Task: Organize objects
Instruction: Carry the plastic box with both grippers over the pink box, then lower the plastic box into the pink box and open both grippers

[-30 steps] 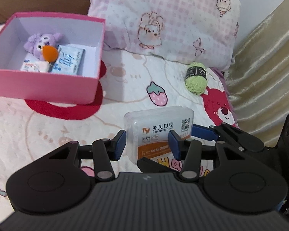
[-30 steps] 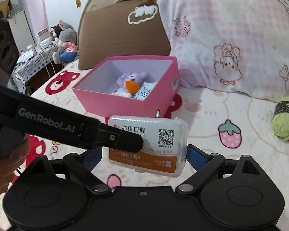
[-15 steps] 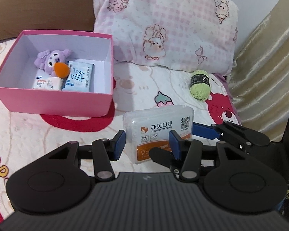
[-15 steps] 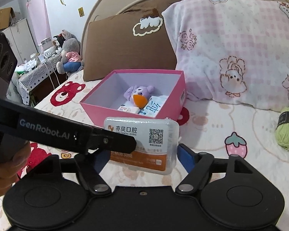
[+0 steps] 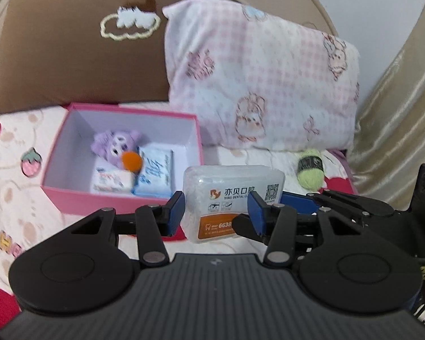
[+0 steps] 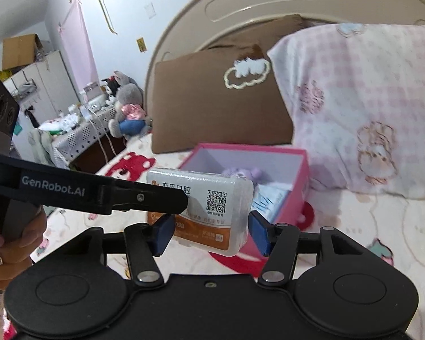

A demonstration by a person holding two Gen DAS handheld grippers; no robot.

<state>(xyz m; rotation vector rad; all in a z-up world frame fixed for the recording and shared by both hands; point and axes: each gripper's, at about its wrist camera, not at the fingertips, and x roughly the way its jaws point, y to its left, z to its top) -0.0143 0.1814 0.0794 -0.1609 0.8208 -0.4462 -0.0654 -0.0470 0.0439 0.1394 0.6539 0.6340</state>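
A white plastic dental-floss case (image 5: 232, 192) with an orange label hangs in the air above the bed. My left gripper (image 5: 215, 212) is shut on it, one blue pad on each side. In the right wrist view its black finger (image 6: 144, 198) crosses the case (image 6: 212, 198) from the left. My right gripper (image 6: 211, 235) has the case between its blue pads. Its jaws are closing, and no firm press shows. Beyond the case stands the open pink box (image 5: 121, 201), holding a purple plush (image 5: 113, 144) and tissue packs (image 5: 155, 175).
A green yarn ball (image 5: 310, 172) lies on the bedspread to the right of the pink box. A brown pillow (image 5: 79, 56) and a pink checked pillow (image 5: 269, 79) lean on the headboard. A gold curtain (image 5: 396, 127) hangs at the right. A person's hand (image 6: 11, 243) holds the left gripper.
Both grippers have risen with the case off the bedspread, so the pillows and headboard now fill the upper view. The right gripper's jaws have narrowed from wide open to close beside the case.
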